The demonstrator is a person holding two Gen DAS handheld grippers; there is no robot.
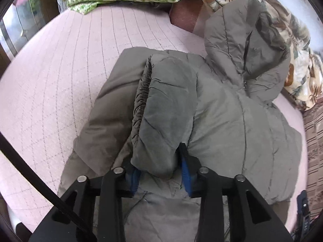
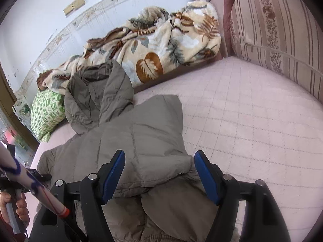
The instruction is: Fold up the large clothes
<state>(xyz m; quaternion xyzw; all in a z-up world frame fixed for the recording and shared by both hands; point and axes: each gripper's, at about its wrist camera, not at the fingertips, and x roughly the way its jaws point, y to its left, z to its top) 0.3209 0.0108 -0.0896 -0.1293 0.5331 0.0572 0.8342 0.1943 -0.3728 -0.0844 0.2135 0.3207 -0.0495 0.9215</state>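
Nearest the left wrist camera, the left gripper [image 1: 161, 171] has its blue-padded jaws pinching the quilted sleeve [image 1: 165, 109] of a grey-olive puffer jacket [image 1: 232, 121]; the sleeve's long axis runs away from the camera, ending in a gathered, ruched cuff edge at its left side. In the right wrist view the right gripper [image 2: 159, 177] stands spread wide over a folded-in flap of the same jacket [image 2: 141, 137], its pads apart from the fabric on both sides (nothing is clamped there). A hand [image 2: 14, 207] grips a handle at the near left.

The jacket lies on a pale pink quilted mattress [image 2: 252, 121] stitched in a grid, its body stretching away toward the hood [image 2: 97, 96], which rests crumpled at the far end. Beyond the hood sit a green-and-cream patterned pillow [image 2: 44, 117] and a plush leaf-print blanket [image 2: 161, 46], bunched along the white wall [image 2: 30, 20]. A striped upholstered cushion [image 2: 278, 36] stands at the far right.
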